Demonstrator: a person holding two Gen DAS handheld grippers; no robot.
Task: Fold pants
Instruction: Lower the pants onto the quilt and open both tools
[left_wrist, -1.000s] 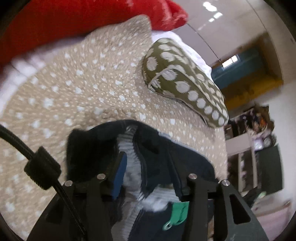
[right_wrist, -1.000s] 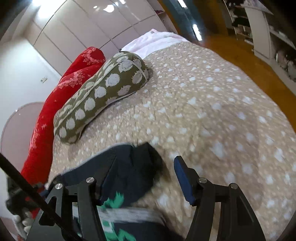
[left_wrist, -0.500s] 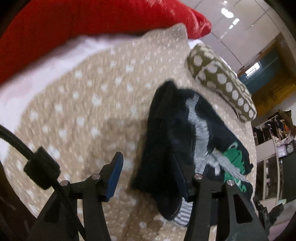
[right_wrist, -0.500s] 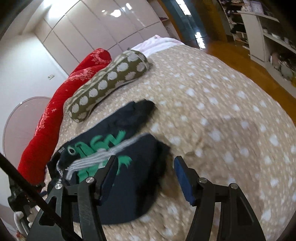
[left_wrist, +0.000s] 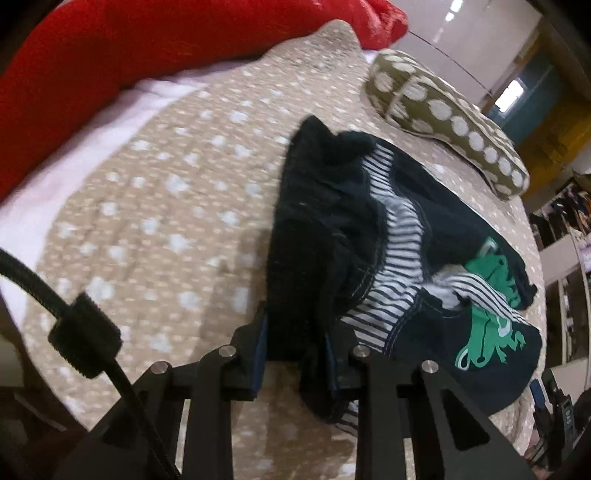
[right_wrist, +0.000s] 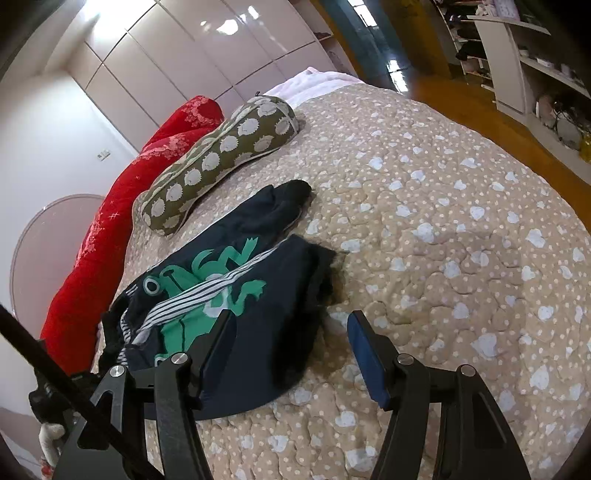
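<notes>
Pants (left_wrist: 332, 236), dark navy with a green frog print and striped lining, lay crumpled on the beige spotted quilt (left_wrist: 155, 192) near an olive dotted bolster (left_wrist: 443, 110). The left gripper (left_wrist: 295, 354) had closed on a dark fold of them. The right gripper (right_wrist: 291, 347) stood wide open, holding nothing, over their edge (right_wrist: 266, 332).
</notes>
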